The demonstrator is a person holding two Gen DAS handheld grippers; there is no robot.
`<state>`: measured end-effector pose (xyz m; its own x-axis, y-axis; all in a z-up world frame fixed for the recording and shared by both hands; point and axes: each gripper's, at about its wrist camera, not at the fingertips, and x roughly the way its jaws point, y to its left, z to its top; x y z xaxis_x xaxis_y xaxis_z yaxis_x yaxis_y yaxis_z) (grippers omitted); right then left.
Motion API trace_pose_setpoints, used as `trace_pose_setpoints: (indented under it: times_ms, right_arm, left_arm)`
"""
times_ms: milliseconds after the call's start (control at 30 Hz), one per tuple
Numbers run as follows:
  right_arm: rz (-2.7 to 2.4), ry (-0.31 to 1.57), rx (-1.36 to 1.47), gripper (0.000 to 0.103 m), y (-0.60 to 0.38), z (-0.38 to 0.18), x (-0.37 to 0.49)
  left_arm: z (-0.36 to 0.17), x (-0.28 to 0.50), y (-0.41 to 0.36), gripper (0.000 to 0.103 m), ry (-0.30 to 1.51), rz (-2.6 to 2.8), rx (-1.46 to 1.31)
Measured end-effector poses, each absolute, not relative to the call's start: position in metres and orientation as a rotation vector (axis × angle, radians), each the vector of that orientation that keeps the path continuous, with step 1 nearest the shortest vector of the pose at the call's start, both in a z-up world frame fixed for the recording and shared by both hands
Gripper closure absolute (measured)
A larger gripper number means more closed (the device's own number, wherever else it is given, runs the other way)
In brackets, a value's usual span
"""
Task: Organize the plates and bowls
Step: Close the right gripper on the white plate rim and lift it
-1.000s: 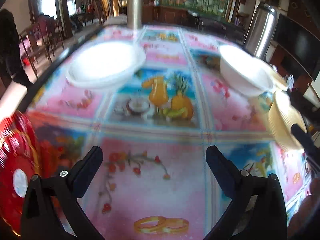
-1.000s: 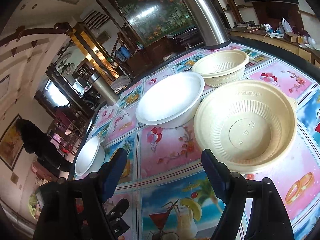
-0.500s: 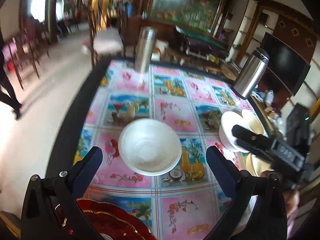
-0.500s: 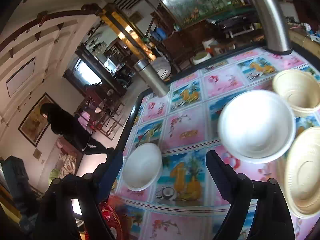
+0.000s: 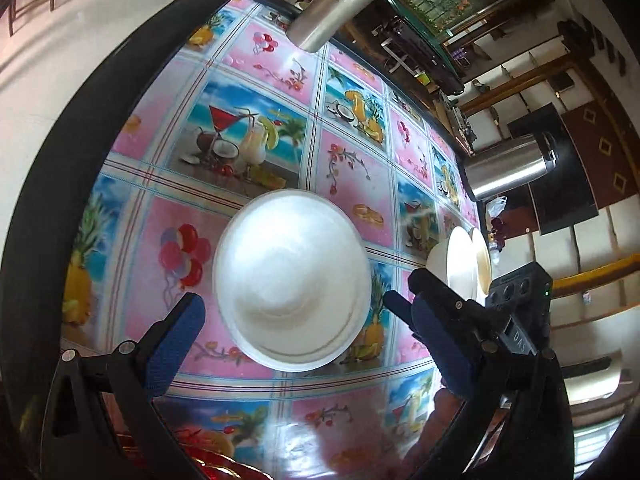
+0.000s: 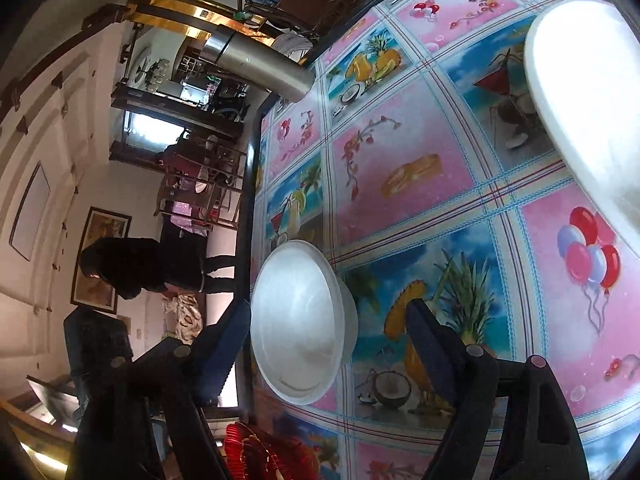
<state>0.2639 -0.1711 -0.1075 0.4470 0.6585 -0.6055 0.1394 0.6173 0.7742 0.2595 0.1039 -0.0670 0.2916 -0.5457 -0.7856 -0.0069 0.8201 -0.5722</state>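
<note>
Both my tongs are spread wide right now, nothing gripped in either. The left tongs [image 5: 294, 332] hang over the small white bowl [image 5: 291, 280], which sits upright on the colourful tiled surface [image 5: 256, 128] near its dark edge, between the two fingers but not touched. The right tongs [image 6: 328, 344] frame that same bowl from the side. There's a bigger white bowl [image 6: 588, 120] well off to the right, a cream bowl [image 5: 482, 264] just past it, and a red plate [image 6: 260, 452] close to me. Two steel flasks [image 5: 340, 4] stand at the far edge.
</note>
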Motion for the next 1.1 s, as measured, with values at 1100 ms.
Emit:
trace_pose_setpoints:
  times_ms: [1100]
  right_arm:
    - [0.398,1.149,0.923,0.056,-0.160,-0.138,0.280]
  left_arm:
    - [-0.097,0.257,0.112,0.018,1.258,-0.255,-0.546]
